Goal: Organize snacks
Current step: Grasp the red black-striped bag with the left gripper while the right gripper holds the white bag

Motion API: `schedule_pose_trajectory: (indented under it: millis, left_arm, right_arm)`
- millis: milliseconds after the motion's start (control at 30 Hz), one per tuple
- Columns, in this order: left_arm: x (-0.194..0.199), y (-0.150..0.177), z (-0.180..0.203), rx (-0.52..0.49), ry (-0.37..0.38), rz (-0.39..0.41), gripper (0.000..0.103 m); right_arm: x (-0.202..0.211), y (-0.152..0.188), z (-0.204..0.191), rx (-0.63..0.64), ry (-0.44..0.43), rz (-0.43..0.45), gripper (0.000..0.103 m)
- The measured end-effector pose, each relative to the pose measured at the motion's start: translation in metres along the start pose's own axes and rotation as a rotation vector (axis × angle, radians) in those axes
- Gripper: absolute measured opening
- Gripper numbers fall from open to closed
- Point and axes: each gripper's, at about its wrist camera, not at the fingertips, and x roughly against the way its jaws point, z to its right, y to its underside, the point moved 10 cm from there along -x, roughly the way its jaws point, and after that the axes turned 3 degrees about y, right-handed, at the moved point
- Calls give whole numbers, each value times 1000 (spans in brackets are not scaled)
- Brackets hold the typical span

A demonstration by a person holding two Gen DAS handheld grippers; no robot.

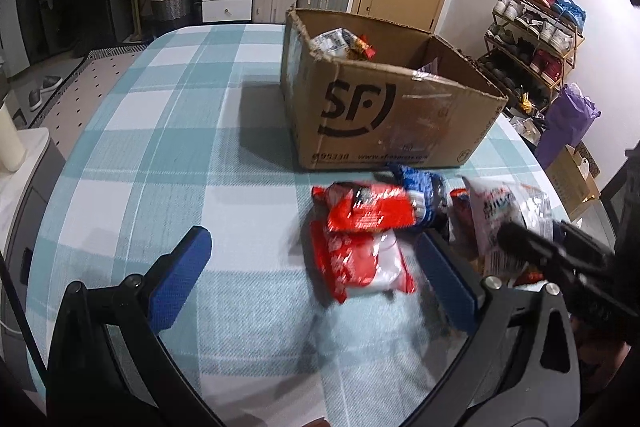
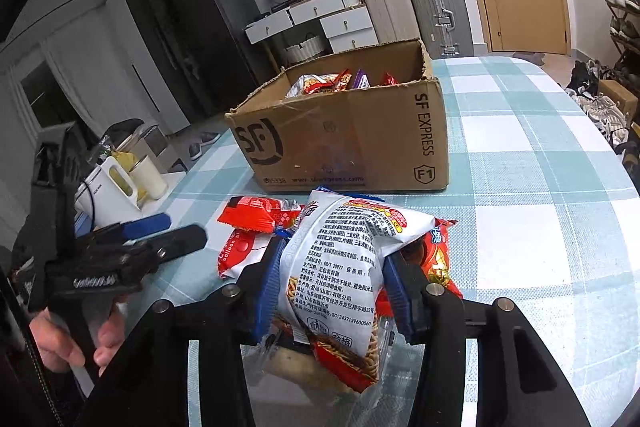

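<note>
Black hand-held gripper (image 2: 334,291), blue ribbed pads (image 2: 267,291), silver screws.
</note>
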Motion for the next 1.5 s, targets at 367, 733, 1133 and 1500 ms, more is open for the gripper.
schedule_pose_trajectory:
  millis: [367,733,1133,1500]
  left_arm:
    - [-42,-20,21,4,31,-66,102]
    - [-81,-25,13,20,3,-120,102]
    - [-94,-24,0,54,36,-124,85]
    - [-98,-16,4,31,149,-148,41]
  right_arm:
    - [5,3,9,-37,-17,9,48]
    - [4,7,17,-38,-4,3,48]
    - [-1,5,17,-40,-15,1,48]
    - [2,6,13,-35,-12,1,48]
